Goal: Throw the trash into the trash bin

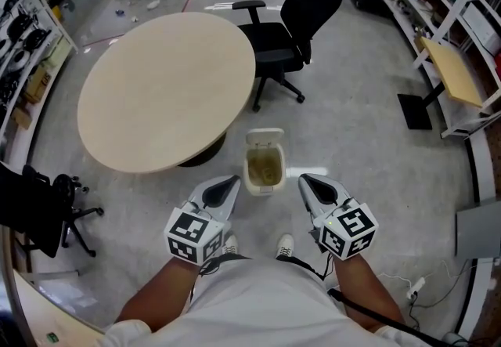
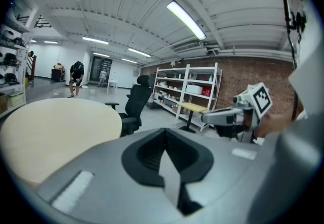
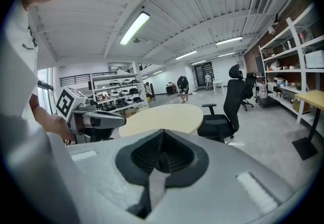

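Now the left claw (image 1: 231,180) and right claw (image 1: 305,179) are pressed together, empty, beside the open trash bin (image 1: 263,188); don't bump it.

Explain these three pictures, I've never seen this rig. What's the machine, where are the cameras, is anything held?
There is no robot: a person holds a gripper in each hand. The head view comes from a camera on the person's head, looking down at the left gripper and right gripper, each carrying a marker cube. The other two views come from cameras riding on each gripper, looking along its jaws. Both pairs of jaws are together with nothing between them. On the floor ahead stands a small bin, lid up. Beyond it are a round table with nothing on it and a black chair.
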The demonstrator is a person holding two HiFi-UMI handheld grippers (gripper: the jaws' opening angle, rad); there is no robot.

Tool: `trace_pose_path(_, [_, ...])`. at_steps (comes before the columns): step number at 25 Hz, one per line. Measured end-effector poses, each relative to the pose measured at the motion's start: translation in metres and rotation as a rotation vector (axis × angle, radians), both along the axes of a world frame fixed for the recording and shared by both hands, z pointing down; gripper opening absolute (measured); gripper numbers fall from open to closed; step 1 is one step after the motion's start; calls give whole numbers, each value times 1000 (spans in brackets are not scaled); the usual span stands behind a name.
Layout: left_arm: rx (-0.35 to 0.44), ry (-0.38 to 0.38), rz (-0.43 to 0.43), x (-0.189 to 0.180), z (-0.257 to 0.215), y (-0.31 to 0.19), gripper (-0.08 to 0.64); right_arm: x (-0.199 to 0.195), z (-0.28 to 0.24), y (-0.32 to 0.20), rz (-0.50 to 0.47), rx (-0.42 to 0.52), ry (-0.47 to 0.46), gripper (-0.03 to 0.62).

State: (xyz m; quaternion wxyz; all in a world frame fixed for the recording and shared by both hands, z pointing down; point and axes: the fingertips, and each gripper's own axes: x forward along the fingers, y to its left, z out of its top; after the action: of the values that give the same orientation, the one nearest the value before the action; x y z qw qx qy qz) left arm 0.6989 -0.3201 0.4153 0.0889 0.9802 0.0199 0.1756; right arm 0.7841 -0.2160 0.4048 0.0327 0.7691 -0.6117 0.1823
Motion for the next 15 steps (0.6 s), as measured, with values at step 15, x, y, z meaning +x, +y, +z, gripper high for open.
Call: trace_pose_path(15, [6,10,16,-5,-7,-2,6,-5,-4,1,19,-1,13,0])
